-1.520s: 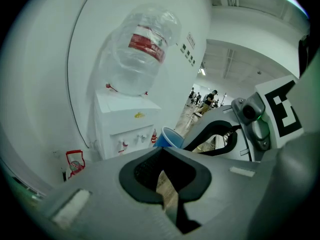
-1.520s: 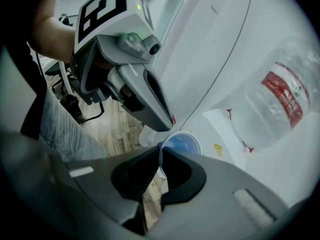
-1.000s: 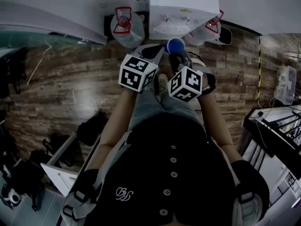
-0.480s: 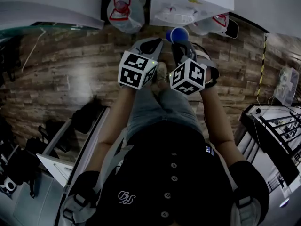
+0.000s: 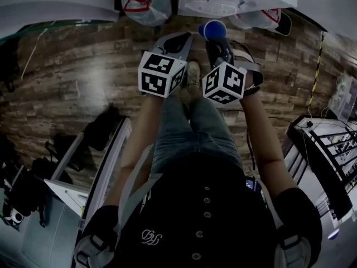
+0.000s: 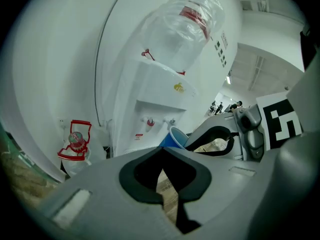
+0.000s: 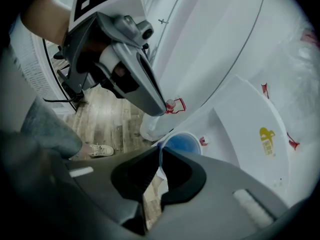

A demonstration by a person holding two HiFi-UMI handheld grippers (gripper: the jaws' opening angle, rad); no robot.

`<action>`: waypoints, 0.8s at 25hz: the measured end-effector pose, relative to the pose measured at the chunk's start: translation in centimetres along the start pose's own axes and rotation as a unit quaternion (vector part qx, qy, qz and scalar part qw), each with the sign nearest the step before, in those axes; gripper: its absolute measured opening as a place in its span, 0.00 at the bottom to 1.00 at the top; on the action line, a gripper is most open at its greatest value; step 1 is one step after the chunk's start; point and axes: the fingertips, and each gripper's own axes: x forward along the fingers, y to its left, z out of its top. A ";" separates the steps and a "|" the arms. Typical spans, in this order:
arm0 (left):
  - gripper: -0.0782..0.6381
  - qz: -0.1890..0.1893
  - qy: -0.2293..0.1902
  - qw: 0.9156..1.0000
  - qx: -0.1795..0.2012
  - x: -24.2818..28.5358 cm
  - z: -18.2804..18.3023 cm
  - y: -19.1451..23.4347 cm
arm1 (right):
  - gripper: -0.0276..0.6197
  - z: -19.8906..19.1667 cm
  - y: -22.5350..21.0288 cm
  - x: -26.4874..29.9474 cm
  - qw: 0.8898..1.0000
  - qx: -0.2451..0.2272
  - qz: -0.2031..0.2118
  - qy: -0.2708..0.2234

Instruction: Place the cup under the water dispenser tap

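— Cup's position?
— Blue cup (image 7: 179, 145) clamped by its rim in the right gripper (image 7: 160, 160), just short of the dispenser (image 6: 160, 84) taps (image 6: 150, 121).
— Left gripper (image 6: 161, 173)?
— Jaws together, empty, just beside the cup. Spare bottle (image 6: 75, 145) stands beside the dispenser.

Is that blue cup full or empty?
Empty, it seems: the right gripper view looks into the blue cup and shows only its blue inside, no water.
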 end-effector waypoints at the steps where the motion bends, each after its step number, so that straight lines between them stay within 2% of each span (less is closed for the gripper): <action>1: 0.10 0.000 -0.001 1.000 0.000 0.2 -0.3 0.1 | 0.08 0.0 0.1 0.4 1.000 -0.002 0.001 0.000; 10: 0.11 -0.014 0.007 1.000 0.018 3.0 -2.3 1.3 | 0.08 -0.1 0.6 4.2 1.000 -0.004 0.006 -0.002; 15: 0.11 -0.008 0.020 1.000 0.012 4.1 -3.9 2.8 | 0.08 0.0 0.9 5.9 1.000 0.018 0.008 -0.002; 20: 0.10 -0.005 0.025 1.000 0.008 5.2 -5.2 3.9 | 0.08 -0.8 0.7 7.6 1.000 0.020 0.001 0.001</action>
